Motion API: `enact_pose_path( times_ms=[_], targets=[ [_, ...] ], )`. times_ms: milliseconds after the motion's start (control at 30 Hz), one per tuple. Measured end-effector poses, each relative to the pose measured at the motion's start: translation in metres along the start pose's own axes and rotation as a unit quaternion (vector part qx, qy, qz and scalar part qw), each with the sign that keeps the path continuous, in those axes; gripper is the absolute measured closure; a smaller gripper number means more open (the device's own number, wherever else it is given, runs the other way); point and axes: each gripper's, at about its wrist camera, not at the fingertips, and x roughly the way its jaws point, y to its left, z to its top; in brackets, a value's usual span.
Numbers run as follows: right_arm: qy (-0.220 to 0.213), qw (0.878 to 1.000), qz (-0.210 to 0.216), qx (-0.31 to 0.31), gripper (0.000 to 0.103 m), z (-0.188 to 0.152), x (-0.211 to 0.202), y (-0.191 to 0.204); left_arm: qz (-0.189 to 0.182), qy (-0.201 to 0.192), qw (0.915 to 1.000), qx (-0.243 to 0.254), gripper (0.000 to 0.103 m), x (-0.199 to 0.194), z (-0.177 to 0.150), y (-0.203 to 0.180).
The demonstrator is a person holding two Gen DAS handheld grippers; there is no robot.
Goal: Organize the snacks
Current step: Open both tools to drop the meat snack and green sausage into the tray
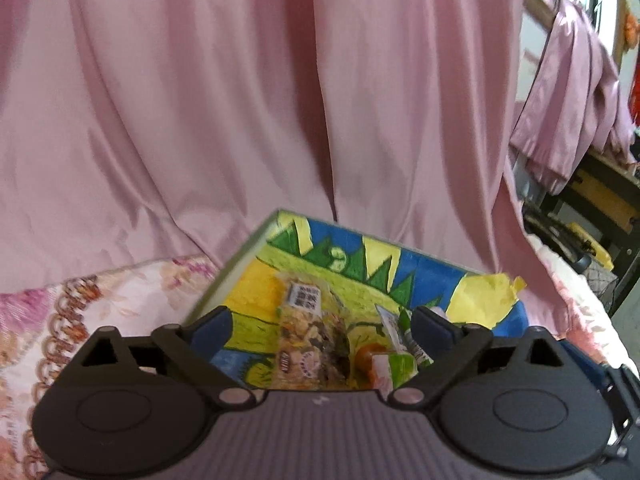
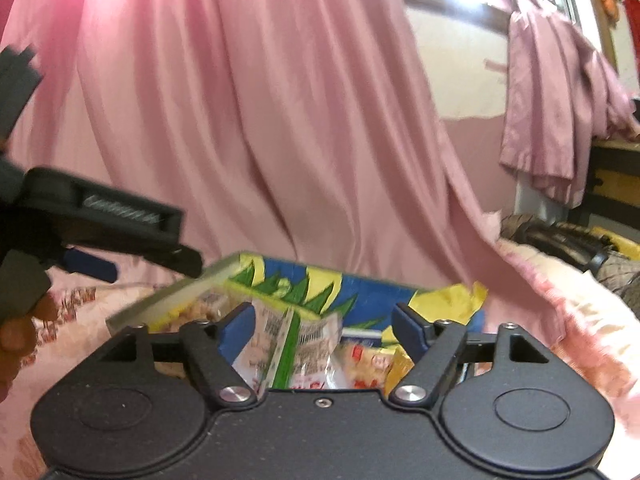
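Hovered above a brightly painted box [image 1: 360, 256], the left gripper [image 1: 320, 320], its blue-padded fingers [image 1: 212, 330] spread wide apart and pressing on nothing. Lay below and between them, inside the box, a clear packet of mixed nuts or grains [image 1: 308, 340] with a white label at its top end, and just to its right a green-and-white packet [image 1: 404, 344] and something orange [image 1: 370, 354], too blurred to name. Showed green, yellow and blue shapes on the box's inner wall, with crumpled yellow paper [image 1: 488, 296] sticking up at its right corner. Stood on a floral cloth [image 1: 80, 308], this box, in front of a hanging pink curtain [image 1: 240, 100]. Hung likewise over the same box [image 2: 280, 276], the right gripper [image 2: 324, 328], its own blue pads [image 2: 240, 334] well apart and gripping nothing. Sat beneath them a heap of snack packets: a white one with a green stripe and barcodes [image 2: 296, 348], and beside it to the right a red-and-yellow packet [image 2: 368, 364]. Appeared at the left edge of the right wrist view the other gripper [image 2: 96, 264], seen from the side, over the cloth [image 2: 72, 304] just beside the box's left rim. Glimpsed at the far left edge part of a hand [image 2: 20, 332].
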Motion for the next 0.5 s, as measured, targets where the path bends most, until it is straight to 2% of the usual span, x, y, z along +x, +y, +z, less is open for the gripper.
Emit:
enact_pose_path(
  times_ms=[267, 500],
  targets=[
    [-0.043, 0.999, -0.013, 0.025, 0.012, 0.016, -0.050, 0.001, 0.003, -0.052, 0.9986, 0.003, 0.001, -0.058, -0.006, 0.013],
    [-0.068, 0.996, -0.016, 0.051, 0.006, 0.018, -0.097, 0.008, 0.005, -0.070, 0.9974, 0.015, 0.001, -0.099, -0.025, 0.022]
  ],
)
